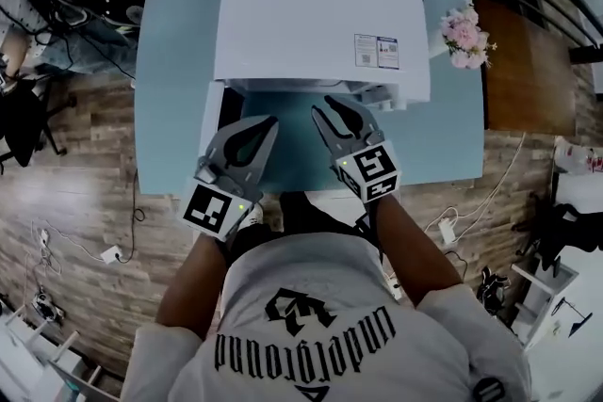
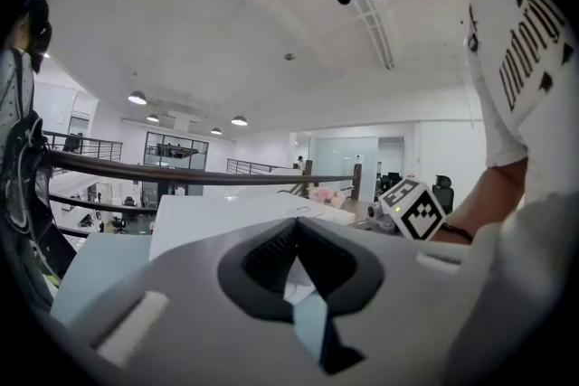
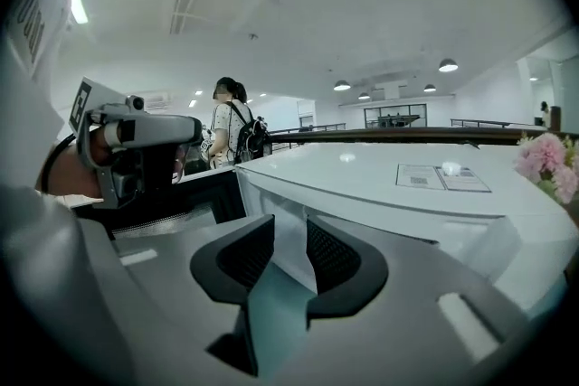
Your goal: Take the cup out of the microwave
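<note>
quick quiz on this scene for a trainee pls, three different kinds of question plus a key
1. True or false: the right gripper is closed on a cup.
2. What stands beside the microwave, at its right in the head view? A) pink flowers B) a kettle C) a stack of plates
3. Fill in: the jaws of the left gripper are ___.

Key:
1. False. Its jaws stand apart with nothing between them.
2. A.
3. Shut. The tips are together and nothing is held.
</note>
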The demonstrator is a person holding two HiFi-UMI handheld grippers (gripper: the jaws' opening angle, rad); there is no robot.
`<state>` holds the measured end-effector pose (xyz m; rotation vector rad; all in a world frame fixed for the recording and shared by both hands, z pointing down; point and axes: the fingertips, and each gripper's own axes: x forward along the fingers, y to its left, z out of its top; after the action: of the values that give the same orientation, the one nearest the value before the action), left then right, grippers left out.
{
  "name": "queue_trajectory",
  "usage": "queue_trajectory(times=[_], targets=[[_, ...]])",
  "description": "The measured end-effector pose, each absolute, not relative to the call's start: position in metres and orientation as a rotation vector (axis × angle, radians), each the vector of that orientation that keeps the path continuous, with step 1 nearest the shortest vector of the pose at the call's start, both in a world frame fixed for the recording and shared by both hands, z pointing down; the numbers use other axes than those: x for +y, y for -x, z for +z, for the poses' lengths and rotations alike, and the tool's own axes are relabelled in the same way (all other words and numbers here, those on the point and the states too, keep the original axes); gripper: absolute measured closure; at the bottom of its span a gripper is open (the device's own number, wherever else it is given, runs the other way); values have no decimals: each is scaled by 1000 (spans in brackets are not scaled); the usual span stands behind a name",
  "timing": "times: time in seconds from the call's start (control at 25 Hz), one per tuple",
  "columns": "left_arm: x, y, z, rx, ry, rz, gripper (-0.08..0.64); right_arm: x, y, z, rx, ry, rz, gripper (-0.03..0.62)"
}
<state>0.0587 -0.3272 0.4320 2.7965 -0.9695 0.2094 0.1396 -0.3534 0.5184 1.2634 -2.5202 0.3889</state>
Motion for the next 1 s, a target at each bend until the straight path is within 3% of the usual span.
queue_trajectory(times=[0.52, 1.0], targets=[[-367, -78, 476, -991, -2712, 223, 511, -414, -141, 615, -2406, -1213, 500, 474], [-376, -89, 507, -997, -2669, 261, 511, -449, -129, 644, -2421, -1230, 496, 471]])
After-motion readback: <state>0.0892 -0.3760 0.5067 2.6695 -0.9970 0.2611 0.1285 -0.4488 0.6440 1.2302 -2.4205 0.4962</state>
